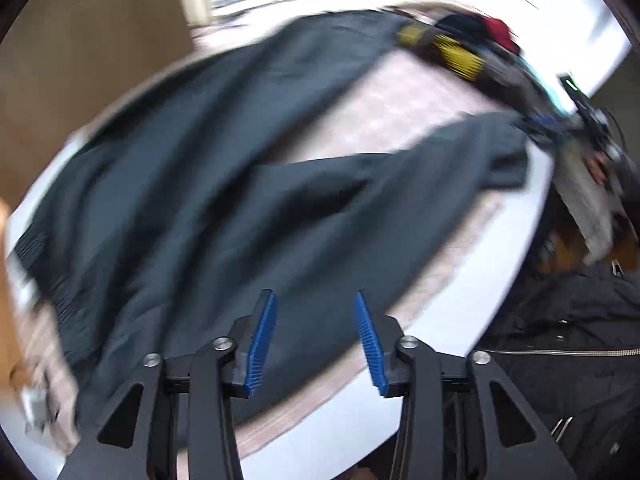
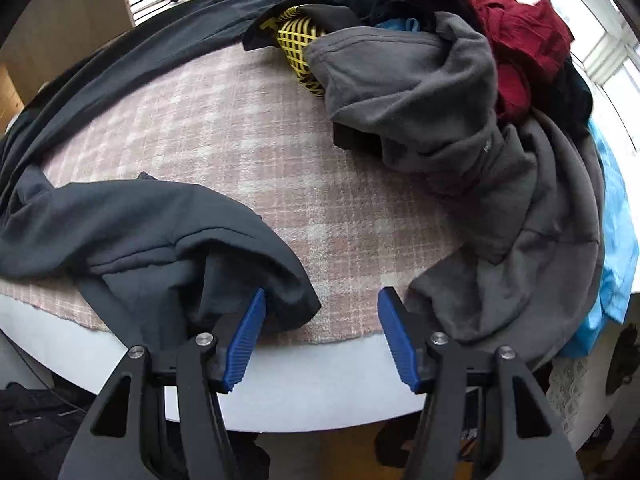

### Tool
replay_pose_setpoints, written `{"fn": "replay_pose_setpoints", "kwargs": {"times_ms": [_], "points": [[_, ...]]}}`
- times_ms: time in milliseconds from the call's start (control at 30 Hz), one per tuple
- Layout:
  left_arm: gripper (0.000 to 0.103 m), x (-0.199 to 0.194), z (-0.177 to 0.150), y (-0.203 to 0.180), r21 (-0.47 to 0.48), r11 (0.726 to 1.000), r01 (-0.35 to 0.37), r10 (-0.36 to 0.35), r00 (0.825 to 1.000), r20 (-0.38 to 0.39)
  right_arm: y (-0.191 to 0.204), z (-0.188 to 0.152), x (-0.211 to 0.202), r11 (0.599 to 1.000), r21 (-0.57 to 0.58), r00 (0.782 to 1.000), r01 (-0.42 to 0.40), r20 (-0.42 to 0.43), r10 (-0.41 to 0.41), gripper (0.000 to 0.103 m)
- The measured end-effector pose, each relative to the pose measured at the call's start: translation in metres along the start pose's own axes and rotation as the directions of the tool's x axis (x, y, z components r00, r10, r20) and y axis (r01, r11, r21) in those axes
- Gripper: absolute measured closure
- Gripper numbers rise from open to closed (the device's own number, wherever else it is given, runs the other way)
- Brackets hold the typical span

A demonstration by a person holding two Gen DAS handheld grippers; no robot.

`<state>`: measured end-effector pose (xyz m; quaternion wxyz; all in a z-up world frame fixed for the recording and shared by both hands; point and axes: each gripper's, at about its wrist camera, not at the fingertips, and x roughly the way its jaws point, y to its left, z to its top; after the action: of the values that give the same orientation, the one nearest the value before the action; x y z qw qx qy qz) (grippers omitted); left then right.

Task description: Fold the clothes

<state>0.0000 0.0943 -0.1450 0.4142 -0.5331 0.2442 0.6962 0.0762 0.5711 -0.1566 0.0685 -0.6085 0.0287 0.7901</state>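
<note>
A dark blue-grey garment [image 1: 192,184] lies spread across the pink checked cloth [image 1: 400,100] on the table; the left wrist view is motion-blurred. My left gripper [image 1: 316,300] is open and empty, just above the garment's near part. In the right wrist view the same garment [image 2: 132,224] lies at the left, one end bunched at the table's front edge. My right gripper [image 2: 322,296] is open and empty, its left fingertip [image 2: 256,304] right beside that bunched end.
A pile of clothes sits at the right: a grey sweatshirt [image 2: 440,120], a dark red garment [image 2: 524,36], a light blue one [image 2: 616,248] and a yellow mesh basket [image 2: 298,40]. The white table edge [image 2: 320,376] runs along the front. Windows are behind.
</note>
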Motion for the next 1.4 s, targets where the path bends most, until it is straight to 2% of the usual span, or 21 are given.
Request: {"fn": "replay_pose_setpoints", "kwargs": {"times_ms": [67,133,200,367,400,433,467,500,533,633,733,833,967,1033,1100,1167,1233,1300,1333,1367,1400], "points": [[0.060,0.022,0.014,-0.033,0.076,0.996,0.044,-0.042,0.999,-0.024,0.001,0.006,0.007,0.998,-0.055,1.000,-0.001,-0.009,0.000,0.045],[0.057,0.038,0.025,-0.054,0.112,0.991,0.078,-0.074,0.996,-0.046,-0.002,0.011,0.011,0.994,-0.060,0.996,-0.086,-0.024,0.085,0.045],[0.055,0.050,0.033,-0.065,0.127,0.989,0.078,-0.070,0.995,-0.065,-0.004,0.015,0.013,0.980,-0.067,0.982,-0.186,-0.040,0.183,0.045],[0.055,0.071,0.042,-0.077,0.107,0.991,0.084,-0.072,0.992,-0.108,-0.003,0.023,0.017,0.957,-0.135,0.966,-0.257,-0.060,0.251,0.046],[0.055,0.074,0.042,-0.080,0.110,0.991,0.078,-0.066,0.992,-0.112,-0.003,0.025,0.018,0.951,-0.142,0.961,-0.274,-0.068,0.267,0.049],[0.055,0.077,0.043,-0.082,0.112,0.991,0.070,-0.057,0.992,-0.115,-0.002,0.027,0.018,0.945,-0.156,0.957,-0.288,-0.076,0.279,0.064],[0.055,0.080,0.044,-0.083,0.112,0.992,0.057,-0.043,0.992,-0.117,-0.002,0.029,0.019,0.938,-0.169,0.953,-0.302,-0.084,0.292,0.083],[0.060,0.084,0.045,-0.083,0.102,0.994,0.041,-0.028,0.992,-0.124,-0.002,0.031,0.018,0.934,-0.178,0.951,-0.309,-0.083,0.299,0.089],[0.076,0.087,0.046,-0.080,0.082,0.996,0.029,-0.018,0.991,-0.133,-0.002,0.033,0.016,0.931,-0.186,0.949,-0.314,-0.076,0.305,0.093],[0.102,0.088,0.050,-0.065,0.001,1.000,0.028,-0.028,0.993,-0.119,-0.007,0.042,0.009,0.925,-0.200,0.947,-0.322,-0.053,0.318,0.098],[0.102,0.073,0.055,-0.052,-0.045,0.998,0.042,-0.045,0.996,-0.074,-0.010,0.058,-0.010,0.934,-0.225,0.957,-0.277,0.018,0.288,0.100],[0.102,0.030,0.069,-0.040,-0.059,0.998,0.025,-0.024,0.999,0.021,-0.015,0.087,-0.053,0.946,-0.236,0.954,-0.224,0.144,0.262,0.100],[0.102,-0.047,0.091,-0.028,-0.069,0.997,0.019,-0.005,0.982,0.190,-0.018,0.121,-0.140,0.944,-0.267,0.893,-0.193,0.351,0.282,0.100],[0.102,-0.070,0.096,-0.025,-0.054,0.998,0.024,-0.012,0.974,0.226,-0.015,0.120,-0.177,0.944,-0.291,0.862,-0.155,0.428,0.273,0.100],[0.102,-0.086,0.101,-0.026,-0.037,0.999,0.032,-0.022,0.968,0.250,-0.015,0.111,-0.192,0.941,-0.290,0.848,-0.173,0.442,0.293,0.100],[0.102,-0.061,0.095,-0.040,-0.008,0.998,0.062,-0.060,0.982,0.179,-0.016,0.094,-0.179,0.944,-0.275,0.867,-0.183,0.406,0.287,0.100],[0.102,-0.032,0.084,-0.052,0.023,0.995,0.099,-0.101,0.991,0.086,-0.018,0.070,-0.142,0.948,-0.245,0.914,-0.205,0.298,0.275,0.100],[0.102,-0.001,0.069,-0.062,0.027,0.990,0.137,-0.136,0.990,-0.037,-0.020,0.043,-0.090,0.945,-0.176,0.942,-0.277,0.143,0.303,0.096],[0.102,0.014,0.061,-0.065,0.024,0.989,0.148,-0.145,0.984,-0.098,-0.022,0.031,-0.062,0.938,-0.124,0.944,-0.324,0.029,0.330,0.095],[0.102,0.026,0.053,-0.065,0.026,0.989,0.148,-0.142,0.979,-0.148,-0.024,0.020,-0.039,0.930,-0.073,0.933,-0.359,-0.069,0.354,0.092],[0.102,0.036,0.047,-0.063,0.024,0.989,0.149,-0.142,0.972,-0.187,-0.027,0.011,-0.021,0.920,-0.032,0.915,-0.391,-0.125,0.384,0.091]]}}
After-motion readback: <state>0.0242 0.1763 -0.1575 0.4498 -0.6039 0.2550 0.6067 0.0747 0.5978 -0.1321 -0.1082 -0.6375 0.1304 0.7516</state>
